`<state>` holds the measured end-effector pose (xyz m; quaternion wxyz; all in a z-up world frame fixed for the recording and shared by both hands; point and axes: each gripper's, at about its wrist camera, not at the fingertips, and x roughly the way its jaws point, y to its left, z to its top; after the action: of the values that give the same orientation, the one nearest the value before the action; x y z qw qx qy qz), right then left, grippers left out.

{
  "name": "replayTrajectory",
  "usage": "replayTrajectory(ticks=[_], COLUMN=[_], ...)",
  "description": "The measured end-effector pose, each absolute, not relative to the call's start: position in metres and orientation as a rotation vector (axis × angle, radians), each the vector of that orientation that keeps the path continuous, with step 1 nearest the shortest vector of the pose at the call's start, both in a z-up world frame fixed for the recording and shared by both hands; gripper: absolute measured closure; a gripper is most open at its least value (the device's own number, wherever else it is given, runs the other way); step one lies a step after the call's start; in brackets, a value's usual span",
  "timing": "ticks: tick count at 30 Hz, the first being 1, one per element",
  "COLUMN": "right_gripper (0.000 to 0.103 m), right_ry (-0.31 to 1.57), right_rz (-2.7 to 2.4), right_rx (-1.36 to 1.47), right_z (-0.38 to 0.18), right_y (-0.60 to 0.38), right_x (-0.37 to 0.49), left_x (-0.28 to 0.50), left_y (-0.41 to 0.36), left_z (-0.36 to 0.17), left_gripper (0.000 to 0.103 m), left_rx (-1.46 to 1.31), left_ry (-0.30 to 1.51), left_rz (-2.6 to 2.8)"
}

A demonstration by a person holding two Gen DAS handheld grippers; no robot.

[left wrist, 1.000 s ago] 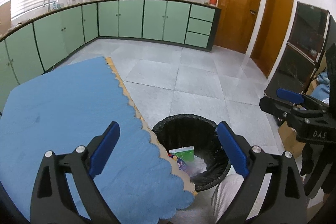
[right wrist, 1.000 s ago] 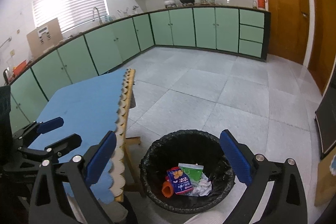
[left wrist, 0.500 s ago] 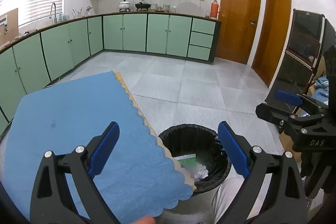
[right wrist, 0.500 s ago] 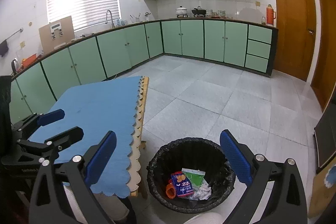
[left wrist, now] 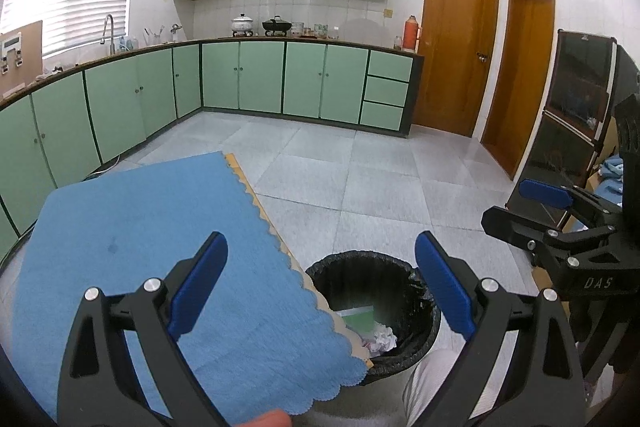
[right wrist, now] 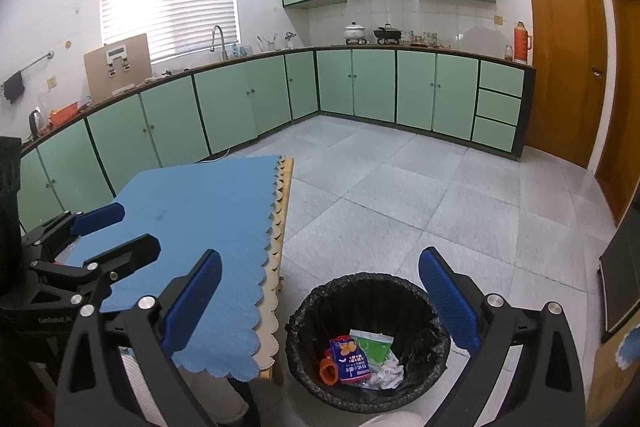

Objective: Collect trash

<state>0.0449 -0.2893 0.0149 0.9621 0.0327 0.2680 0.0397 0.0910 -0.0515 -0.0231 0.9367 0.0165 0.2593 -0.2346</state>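
A black-lined trash bin [right wrist: 366, 339] [left wrist: 374, 311] stands on the floor beside the table's near corner. Inside it lie a blue snack packet [right wrist: 348, 357], a green packet [right wrist: 372, 345], an orange item [right wrist: 328, 371] and crumpled white paper [right wrist: 388, 373] [left wrist: 382, 339]. My left gripper [left wrist: 320, 287] hangs open and empty over the table's corner and the bin. Above the bin, my right gripper [right wrist: 318, 297] is open too, with nothing between its fingers. Each gripper shows at the edge of the other's view.
The table carries a blue scalloped cloth [left wrist: 152, 259] [right wrist: 200, 227] with nothing on it. Green kitchen cabinets [left wrist: 280, 79] line the far walls. Two wooden doors [left wrist: 456, 51] stand at the right, and a dark cabinet [left wrist: 576, 123] beside them. Grey tiled floor [right wrist: 400, 187] stretches beyond the bin.
Both grippers have risen and tilted up, so more of the kitchen shows and the bin sits lower and smaller. Both stay open and empty.
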Motion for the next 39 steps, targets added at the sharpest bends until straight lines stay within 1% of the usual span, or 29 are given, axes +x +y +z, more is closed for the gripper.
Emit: replayTrajectory(ticks=[39], right_gripper=[0.006], right_ry=[0.540], right_rz=[0.100], right_rx=[0.055], right_z=[0.020], right_y=[-0.277], right_x=[0.050], left_x=[0.093], left_y=[-0.041], left_z=[-0.018], left_gripper=[0.011], left_rx=[0.019], left_ry=[0.519], left_rz=[-0.459])
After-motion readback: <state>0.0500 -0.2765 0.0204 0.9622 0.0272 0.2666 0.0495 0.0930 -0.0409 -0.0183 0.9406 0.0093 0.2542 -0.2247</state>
